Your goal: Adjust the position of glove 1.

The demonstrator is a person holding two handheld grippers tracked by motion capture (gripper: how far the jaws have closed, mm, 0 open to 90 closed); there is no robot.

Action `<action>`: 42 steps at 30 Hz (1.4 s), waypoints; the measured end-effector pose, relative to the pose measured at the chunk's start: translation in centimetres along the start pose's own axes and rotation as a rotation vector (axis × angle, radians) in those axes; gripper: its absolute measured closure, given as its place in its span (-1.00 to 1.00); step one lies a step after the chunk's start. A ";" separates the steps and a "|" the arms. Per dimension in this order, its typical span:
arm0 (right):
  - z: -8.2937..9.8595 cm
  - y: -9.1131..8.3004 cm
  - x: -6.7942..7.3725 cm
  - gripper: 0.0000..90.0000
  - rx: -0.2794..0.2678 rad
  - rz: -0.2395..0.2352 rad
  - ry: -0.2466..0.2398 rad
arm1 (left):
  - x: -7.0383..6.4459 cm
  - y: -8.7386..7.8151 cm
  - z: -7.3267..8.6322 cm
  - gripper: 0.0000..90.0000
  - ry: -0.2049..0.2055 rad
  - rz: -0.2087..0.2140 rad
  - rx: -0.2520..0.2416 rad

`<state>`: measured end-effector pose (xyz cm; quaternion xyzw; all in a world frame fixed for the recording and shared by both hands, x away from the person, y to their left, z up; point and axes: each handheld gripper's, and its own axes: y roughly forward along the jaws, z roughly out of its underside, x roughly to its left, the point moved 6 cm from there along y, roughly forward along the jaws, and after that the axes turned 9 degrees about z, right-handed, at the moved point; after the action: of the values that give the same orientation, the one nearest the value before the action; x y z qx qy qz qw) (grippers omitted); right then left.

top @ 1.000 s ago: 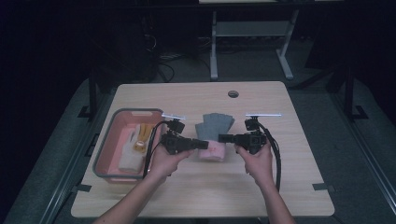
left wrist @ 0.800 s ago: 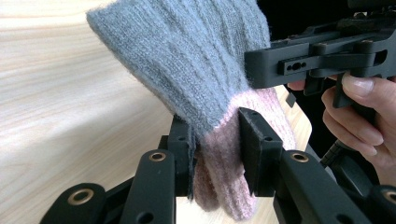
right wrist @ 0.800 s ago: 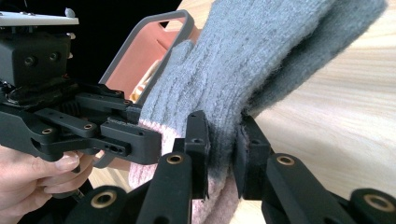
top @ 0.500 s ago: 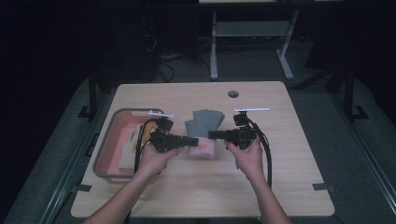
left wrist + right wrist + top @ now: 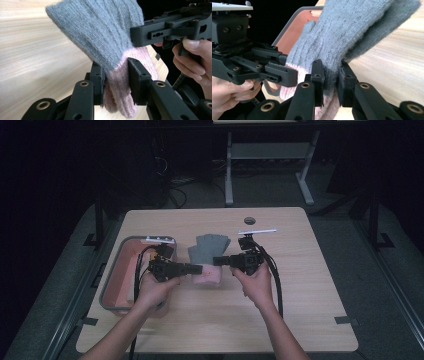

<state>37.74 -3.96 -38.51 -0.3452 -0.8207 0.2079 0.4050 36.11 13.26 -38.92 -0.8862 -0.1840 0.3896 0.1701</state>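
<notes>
nearest me, the person's forearms come up from six o'clock and meet over the middle of the table. the left gripper and the right gripper point at each other, tips close together, with a knitted glove strung between them. it is grey over the hand and fingers, pink at the cuff.

both tongs are clenched on it. the left gripper has its jaws pinching the knit right where grey turns to pink, and the right gripper bites the grey knit just above the pink edge. so the pick-up looks done: the cuff end is raised between the two grippers while the grey finger end trails toward twelve o'clock, seemingly resting on the wood.

what is left, i'd guess, is carrying it over to the pink tray at about nine o'clock of the glove, then letting go. i can't tell if the glove is a single one or a folded pair.

the high view gives the layout, tray beside glove, but the grip is too small to read there. the gripper views settle that. the right gripper view also catches the tray's rim behind the glove, while the left one looks off the table's far corner.
</notes>
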 end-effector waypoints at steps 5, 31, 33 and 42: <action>-0.3 0.4 0.6 0.72 0.012 -0.006 -0.015 | 0.1 -0.8 0.0 0.51 0.006 -0.009 -0.002; -1.6 2.5 3.6 0.72 0.050 -0.034 -0.064 | 1.1 -4.4 0.4 0.51 -0.009 -0.032 -0.042; -1.6 2.7 3.9 0.72 0.051 -0.036 -0.064 | 1.2 -4.7 0.4 0.51 -0.005 -0.036 -0.040; -1.9 3.6 4.8 0.72 0.062 -0.043 -0.070 | 1.7 -5.8 0.6 0.51 -0.013 -0.044 -0.048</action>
<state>38.63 2.09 -37.12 -0.3075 -0.8348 0.2364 0.3908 35.57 19.18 -37.78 -0.8832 -0.2138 0.3872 0.1557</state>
